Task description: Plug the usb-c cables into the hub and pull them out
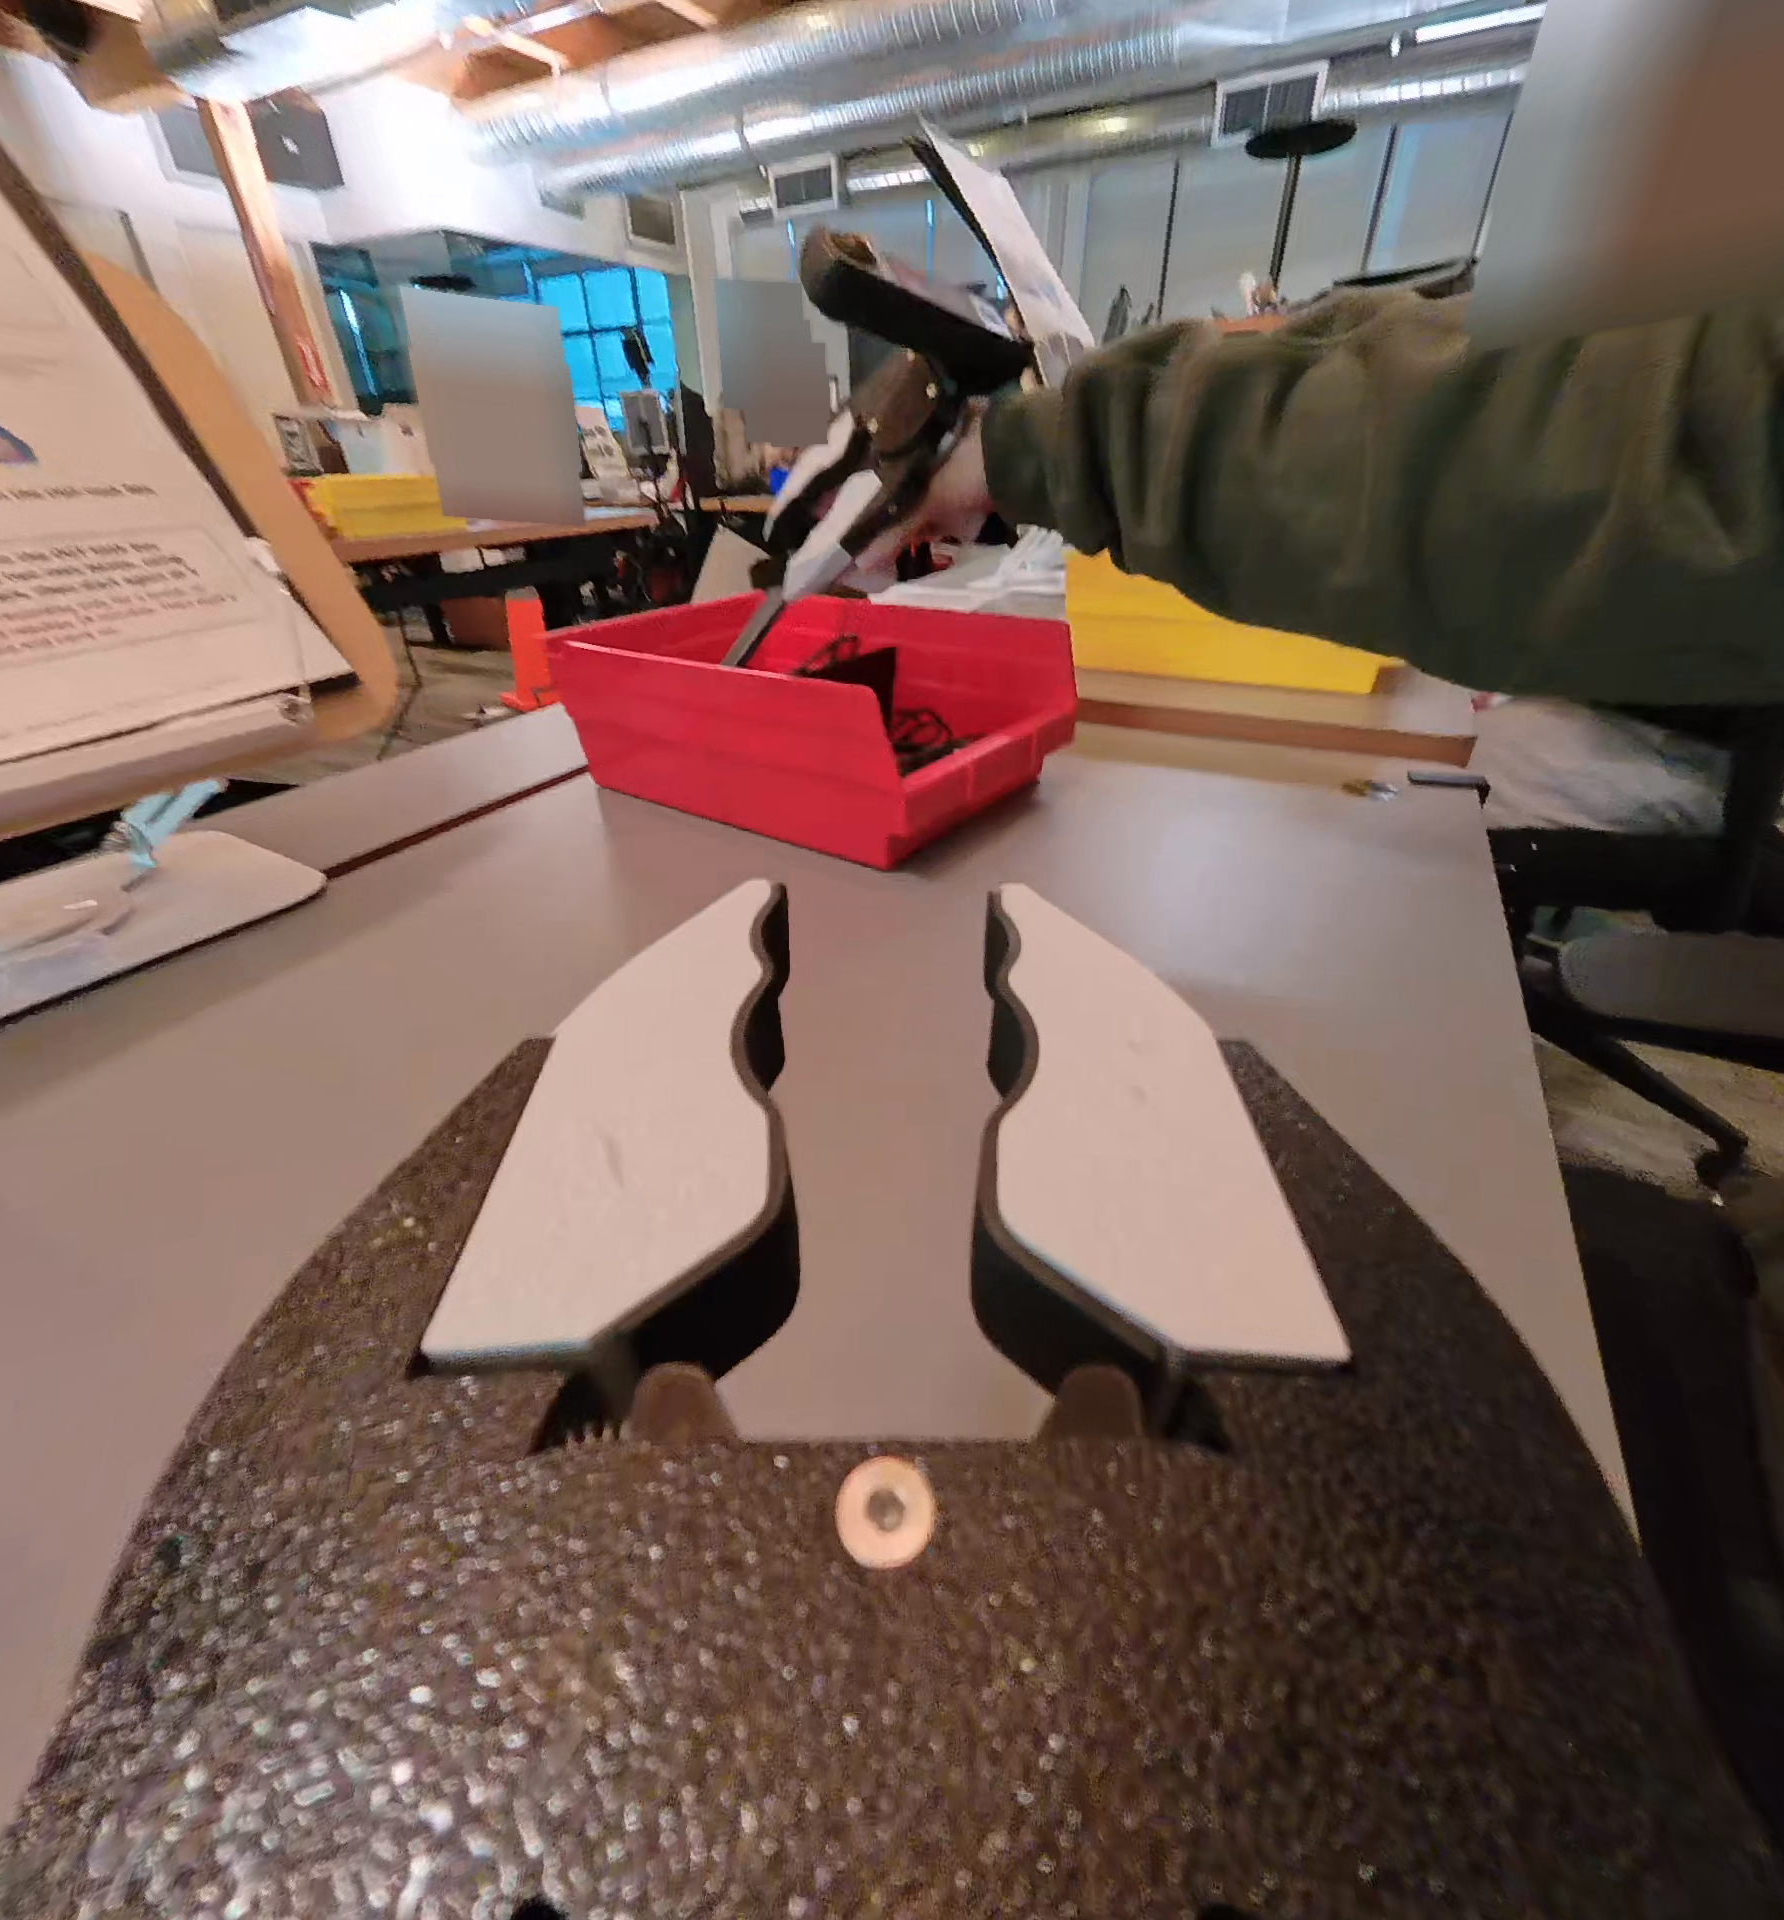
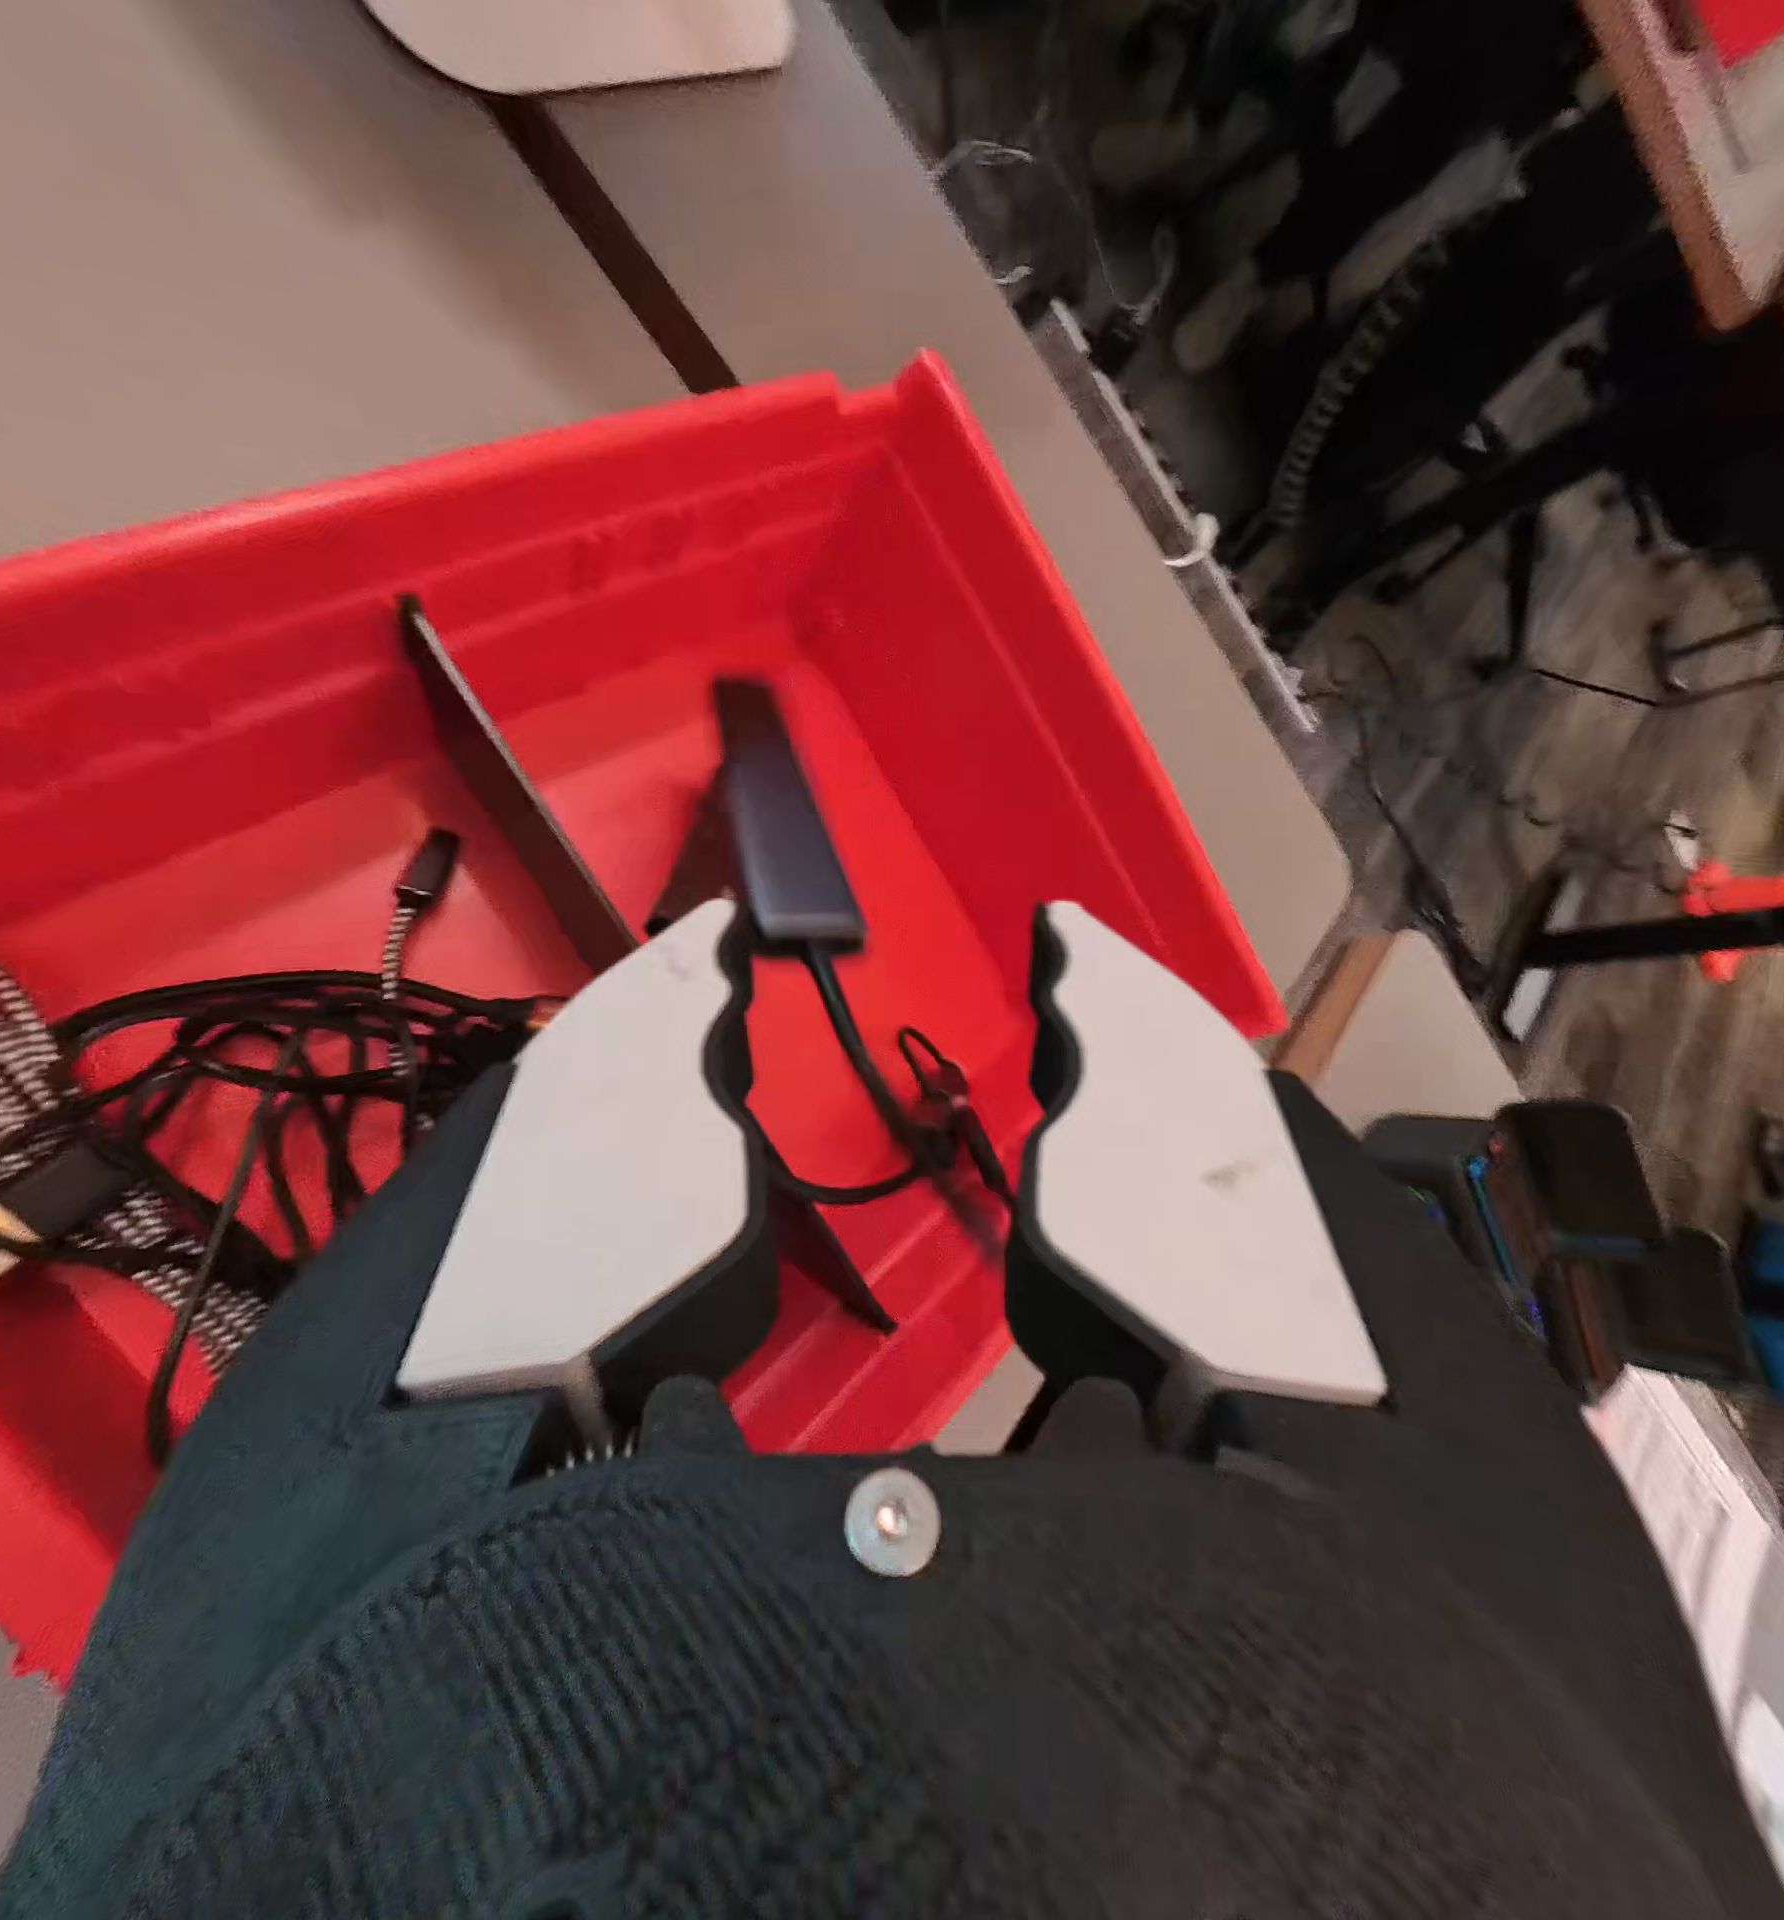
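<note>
A red bin point(image 2: 909, 499) stands on the grey table, split by a black divider point(image 2: 514, 769). The dark hub point(image 2: 779, 821) with its short cable lies in the right compartment. A tangle of black and braided usb-c cables point(image 2: 244, 1049) fills the left compartment. My right gripper point(image 2: 888, 925) is open and empty, hovering over the bin just short of the hub. In the left wrist view the right gripper point(image 1: 753, 644) dips into the red bin point(image 1: 763, 748), held by a green-sleeved arm. My left gripper point(image 1: 888, 904) is open and empty above the table, short of the bin.
A monitor base point(image 1: 119, 914) and a propped sheet of paper point(image 1: 67, 540) stand at the left. The table edge point(image 1: 1511, 987) drops off at the right beside an office chair point(image 1: 1698, 966). Yellow bins point(image 1: 1179, 623) sit behind on another table. The gap from one gripper's tips to the other's is roughly 45 cm.
</note>
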`<state>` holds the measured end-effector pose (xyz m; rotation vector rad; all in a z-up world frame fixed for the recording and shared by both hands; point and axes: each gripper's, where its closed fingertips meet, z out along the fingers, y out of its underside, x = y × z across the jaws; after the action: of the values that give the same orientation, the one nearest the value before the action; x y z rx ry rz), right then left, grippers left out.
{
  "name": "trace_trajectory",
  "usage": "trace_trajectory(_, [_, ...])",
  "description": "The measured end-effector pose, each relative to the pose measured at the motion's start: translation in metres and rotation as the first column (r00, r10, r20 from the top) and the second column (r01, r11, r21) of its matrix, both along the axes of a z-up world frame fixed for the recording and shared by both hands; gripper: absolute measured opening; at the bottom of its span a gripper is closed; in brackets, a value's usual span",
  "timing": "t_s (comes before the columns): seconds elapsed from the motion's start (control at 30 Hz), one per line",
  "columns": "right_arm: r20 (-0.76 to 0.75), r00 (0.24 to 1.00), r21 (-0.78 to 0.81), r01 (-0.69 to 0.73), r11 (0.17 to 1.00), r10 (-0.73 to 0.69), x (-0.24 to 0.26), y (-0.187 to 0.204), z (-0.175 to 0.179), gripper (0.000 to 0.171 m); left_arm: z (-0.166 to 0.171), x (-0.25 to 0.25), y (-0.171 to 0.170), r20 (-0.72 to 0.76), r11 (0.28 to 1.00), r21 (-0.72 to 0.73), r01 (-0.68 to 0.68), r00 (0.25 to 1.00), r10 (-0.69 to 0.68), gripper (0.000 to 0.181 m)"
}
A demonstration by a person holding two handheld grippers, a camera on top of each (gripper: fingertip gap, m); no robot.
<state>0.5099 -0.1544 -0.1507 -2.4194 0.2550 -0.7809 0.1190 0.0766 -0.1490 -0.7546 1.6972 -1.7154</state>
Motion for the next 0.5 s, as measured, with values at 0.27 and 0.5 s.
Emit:
trace_trajectory(0.27, [0.024, 0.976, 0.467, 0.180, 0.866, -0.216, -0.080, -0.037, 0.050, 0.055, -0.032, 0.033, -0.051, -0.136, 0.992, 0.099, -0.071, 0.987, 0.085, 0.045])
trace_trajectory(0.5, [-0.080, 0.961, 0.581, 0.262, 0.771, -0.266, -0.153, -0.047, -0.009, 0.058, -0.020, 0.127, -0.114, -0.302, 0.961, 0.152, -0.232, 0.915, 0.269, 0.074])
